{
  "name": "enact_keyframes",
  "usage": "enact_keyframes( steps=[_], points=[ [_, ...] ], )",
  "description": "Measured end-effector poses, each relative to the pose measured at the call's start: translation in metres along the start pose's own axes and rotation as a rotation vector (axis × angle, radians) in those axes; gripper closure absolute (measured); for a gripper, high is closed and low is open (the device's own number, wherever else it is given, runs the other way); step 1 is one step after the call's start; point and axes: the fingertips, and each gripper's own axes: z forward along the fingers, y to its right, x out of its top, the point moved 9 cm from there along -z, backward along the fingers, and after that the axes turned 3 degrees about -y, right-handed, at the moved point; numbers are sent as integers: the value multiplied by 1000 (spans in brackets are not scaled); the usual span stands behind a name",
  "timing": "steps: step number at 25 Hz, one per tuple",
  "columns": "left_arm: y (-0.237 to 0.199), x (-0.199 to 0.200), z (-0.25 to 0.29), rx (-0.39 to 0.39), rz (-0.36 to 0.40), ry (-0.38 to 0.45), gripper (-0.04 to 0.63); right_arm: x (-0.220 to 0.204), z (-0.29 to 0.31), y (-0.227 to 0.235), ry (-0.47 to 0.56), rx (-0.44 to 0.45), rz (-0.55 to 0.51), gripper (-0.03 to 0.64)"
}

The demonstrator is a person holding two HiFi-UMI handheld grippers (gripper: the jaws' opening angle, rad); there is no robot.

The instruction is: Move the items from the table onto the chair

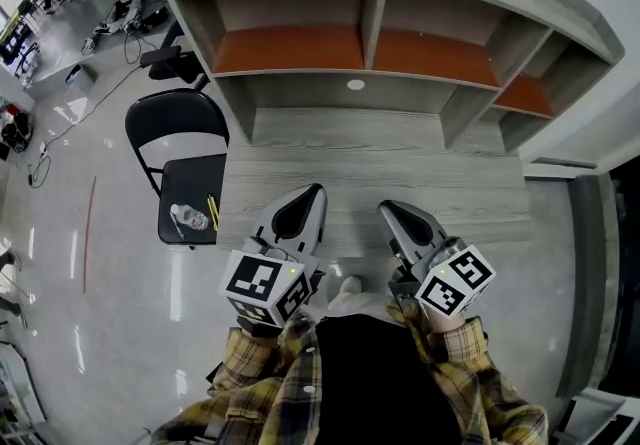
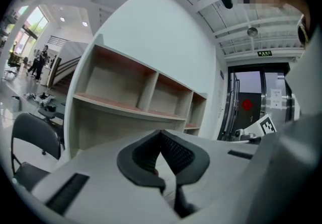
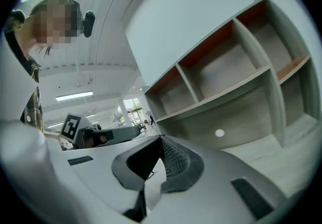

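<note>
Both items lie on the seat of the black folding chair (image 1: 190,123), at the left of the head view: a small clear plastic thing (image 1: 188,217) and, just beside it, a thin yellow pencil (image 1: 213,211). The pale wood tabletop (image 1: 400,183) in the middle of the frame shows nothing left to carry, so the task looks finished or close to it. Above it stands an open shelf unit (image 1: 380,33), its compartments bare.

The left gripper (image 1: 308,195) and right gripper (image 1: 392,209) are drawn in near the person's body at the bottom centre. Each gripper's own view shows its jaws clenched tip to tip with nothing between them.

If either item needed shifting again, the pencil would probably be light, stiff and apt to roll. A pinch across its middle, square to its length, would suit it. The clear thing is too small to identify. It looks like thin, light plastic that may crumple or slide under the pads, so a gentle squeeze across its widest part seems safest. Both lie near the seat's front edge, where a careless nudge could knock them to the floor.
</note>
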Motion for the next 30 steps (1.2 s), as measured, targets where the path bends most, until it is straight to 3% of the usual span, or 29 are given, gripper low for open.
enact_keyframes(
  steps=[6,12,30],
  points=[
    [62,-15,45,-87,15,-50,591,10,-69,49,61,-141,-6,598],
    [93,-22,66,-127,60,-75,591,14,-90,63,114,-167,12,598],
    [96,-28,61,-140,51,-62,591,6,-90,50,105,-206,-12,598]
  ],
)
